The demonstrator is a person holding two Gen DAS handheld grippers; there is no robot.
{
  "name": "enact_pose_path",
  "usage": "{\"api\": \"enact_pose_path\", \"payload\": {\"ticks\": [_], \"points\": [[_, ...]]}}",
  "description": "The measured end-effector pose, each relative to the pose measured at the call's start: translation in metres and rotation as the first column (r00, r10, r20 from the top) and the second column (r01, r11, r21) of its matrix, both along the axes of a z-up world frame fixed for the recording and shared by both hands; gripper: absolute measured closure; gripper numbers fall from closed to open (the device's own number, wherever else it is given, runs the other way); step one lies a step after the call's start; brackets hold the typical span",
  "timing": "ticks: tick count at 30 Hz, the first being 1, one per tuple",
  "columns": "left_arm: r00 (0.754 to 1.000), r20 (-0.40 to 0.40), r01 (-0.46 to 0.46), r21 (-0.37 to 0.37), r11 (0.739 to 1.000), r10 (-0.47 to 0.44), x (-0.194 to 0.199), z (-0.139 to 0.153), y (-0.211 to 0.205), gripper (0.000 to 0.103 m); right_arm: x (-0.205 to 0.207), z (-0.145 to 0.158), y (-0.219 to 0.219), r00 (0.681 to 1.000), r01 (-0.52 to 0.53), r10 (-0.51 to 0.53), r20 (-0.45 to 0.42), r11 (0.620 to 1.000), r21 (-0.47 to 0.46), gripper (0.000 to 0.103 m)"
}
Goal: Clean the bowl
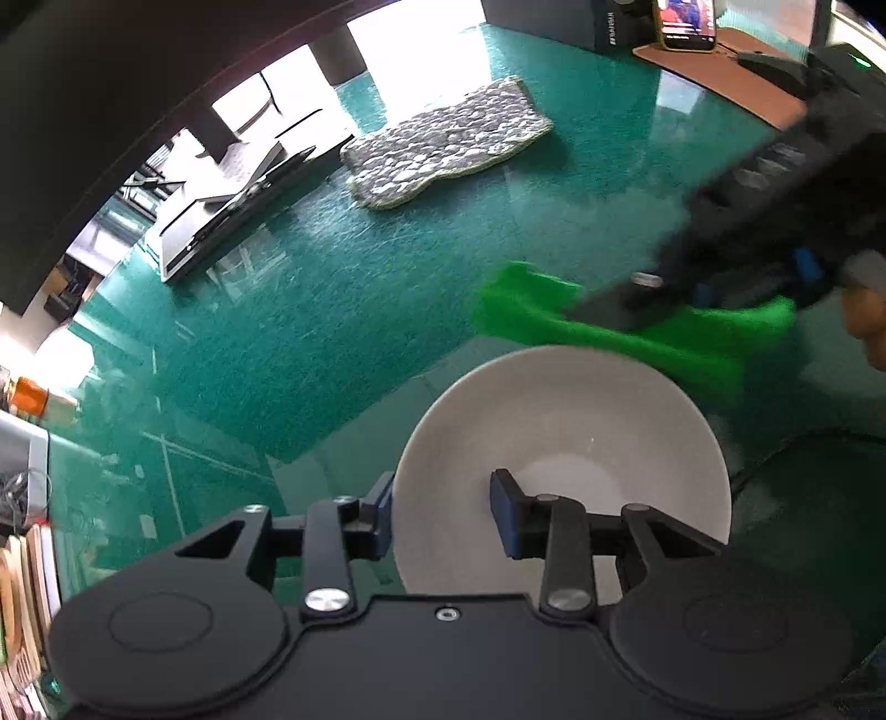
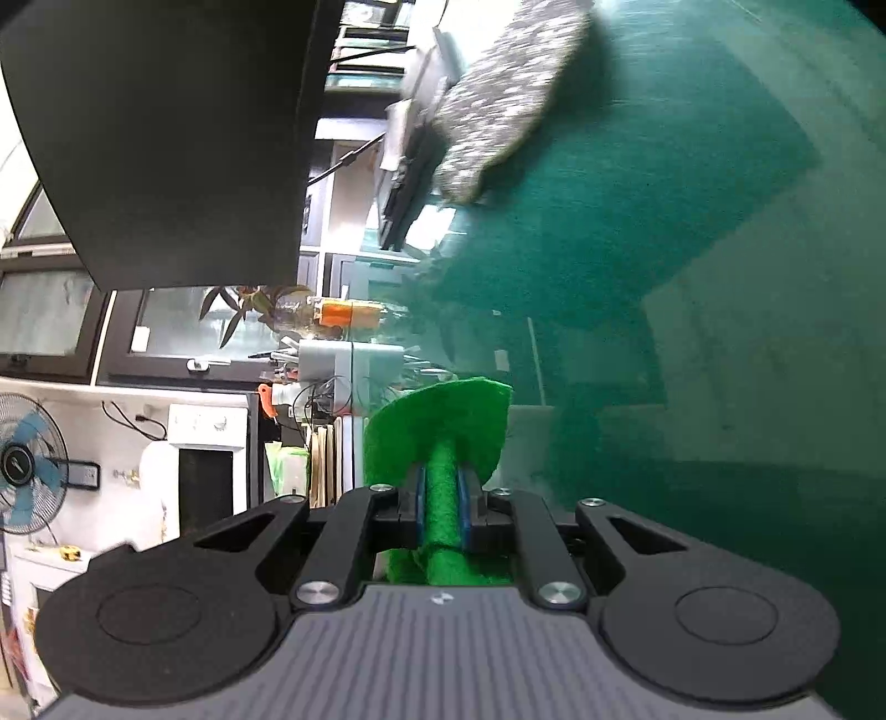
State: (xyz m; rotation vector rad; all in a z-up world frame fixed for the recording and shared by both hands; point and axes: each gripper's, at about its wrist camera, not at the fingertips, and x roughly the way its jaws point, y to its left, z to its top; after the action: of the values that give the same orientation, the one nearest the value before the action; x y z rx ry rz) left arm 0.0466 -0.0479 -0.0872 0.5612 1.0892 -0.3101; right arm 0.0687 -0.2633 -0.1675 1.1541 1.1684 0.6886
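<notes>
Nearest in the left wrist view, the left gripper (image 1: 446, 512) points steeply down at a white bowl (image 1: 559, 437) that sits upright on a green table (image 1: 332, 310). Its two blue-padded fingers straddle the near wall of the bowl: one finger (image 1: 382, 512) stands outside the rim, the other (image 1: 506, 512) stands inside, over the pale inner slope. A sliver of gap shows beside each pad, and it cannot be told for sure whether the pads press on the wall or only stand around it. The bowl's inside looks plain and white, with a flat round floor.

Just past the far rim of the bowl, a bright green cloth (image 1: 626, 327) hangs blurred above the table. It is held by the right gripper (image 1: 620, 310), a dark, blurred shape that reaches in from the upper right. A bit of the person's hand (image 1: 866, 315) shows at the right edge.

In the right wrist view, the right gripper (image 2: 441, 509) is clamped tight on the green cloth (image 2: 437, 437): a rolled fold is squeezed between the two blue pads, and the rest fans out in a rounded flap ahead of the fingertips. The bowl cannot be made out in this view.

Farther back on the table lies a grey speckled mat (image 1: 448, 141), well apart from the bowl. Left of it sits a closed laptop (image 1: 232, 221). At the far edge, a phone (image 1: 686, 22) with a lit screen stands on a brown pad.
</notes>
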Motion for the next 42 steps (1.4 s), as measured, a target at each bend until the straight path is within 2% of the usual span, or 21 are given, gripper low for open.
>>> {"api": "enact_pose_path", "payload": {"ticks": [4,13,23,29,31,33,36,42], "points": [[1.0,0.0,0.009,0.0,1.0,-0.009,0.0,-0.001,0.001,0.068,-0.005,-0.001,-0.002,1.0,0.01,-0.01,-0.014,1.0,0.006,0.09],[1.0,-0.002,0.01,0.011,1.0,-0.01,0.001,-0.001,0.001,0.068,0.029,-0.002,0.036,0.999,-0.025,0.025,0.042,1.0,-0.014,0.09],[1.0,0.009,0.028,0.013,1.0,-0.028,-0.002,-0.002,0.0,0.068,-0.013,-0.001,-0.003,1.0,0.019,-0.019,0.001,1.0,0.009,0.09],[0.999,0.014,0.031,0.018,0.999,-0.031,-0.003,-0.002,-0.001,0.068,0.015,-0.005,0.016,1.0,0.006,-0.006,0.007,1.0,-0.004,0.089],[0.999,0.016,0.032,0.019,0.999,-0.032,-0.003,-0.002,-0.001,0.068,0.034,-0.005,0.035,0.999,-0.033,0.033,0.023,0.999,-0.016,0.089],[0.999,0.018,0.033,0.02,0.999,-0.033,-0.003,-0.003,-0.001,0.068,0.043,-0.004,0.046,0.998,-0.06,0.061,0.036,0.998,-0.03,0.085],[0.999,0.02,0.032,0.022,0.999,-0.032,-0.003,-0.002,-0.001,0.067,0.047,-0.005,0.055,0.996,-0.083,0.085,0.04,0.996,-0.044,0.085],[0.999,0.031,0.033,0.025,0.999,-0.033,-0.006,-0.002,-0.003,0.066,0.021,-0.006,0.02,1.0,-0.022,0.022,0.018,1.0,-0.002,0.086]]}}
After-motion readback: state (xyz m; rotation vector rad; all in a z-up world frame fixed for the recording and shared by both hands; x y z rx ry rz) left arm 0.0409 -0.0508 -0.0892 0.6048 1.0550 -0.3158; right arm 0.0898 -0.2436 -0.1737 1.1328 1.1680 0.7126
